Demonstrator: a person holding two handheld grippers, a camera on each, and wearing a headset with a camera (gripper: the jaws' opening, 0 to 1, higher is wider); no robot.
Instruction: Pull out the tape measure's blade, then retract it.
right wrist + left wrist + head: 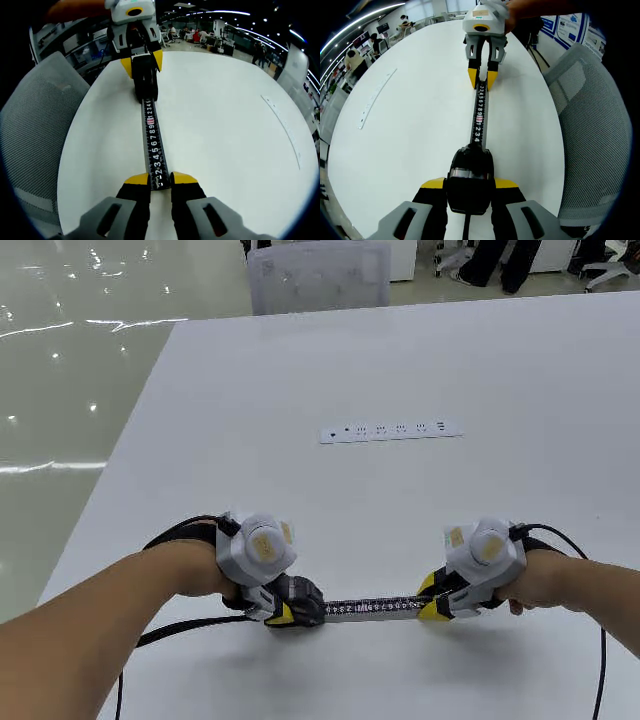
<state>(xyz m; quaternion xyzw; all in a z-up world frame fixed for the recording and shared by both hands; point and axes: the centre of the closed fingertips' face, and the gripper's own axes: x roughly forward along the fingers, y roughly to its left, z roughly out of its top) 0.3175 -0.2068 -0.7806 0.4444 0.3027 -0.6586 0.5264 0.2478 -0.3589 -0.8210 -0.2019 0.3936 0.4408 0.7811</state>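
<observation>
White and broad, the surface is being worked over close to its near edge; the tape measure, a black case, is being clamped between the yellow-tipped jaws of the left hand-held gripper, which is being carried at the left of the head view; whether the case is touching the surface cannot be told. The blade is being shown partly drawn out of the case, running straight and level towards the right, with its printed numerals facing up and one red mark among them; its free end is being pinched between the closed jaws of the right hand-held gripper, so that the two grippers are being kept apart with the blade stretched between them. In each gripper view the other gripper is being seen at the far end of the blade. A white power strip is being left flat farther up the surface, well apart from both grippers; a mesh chair is being seen at the far edge, and a glossy floor is being shown to the left.
</observation>
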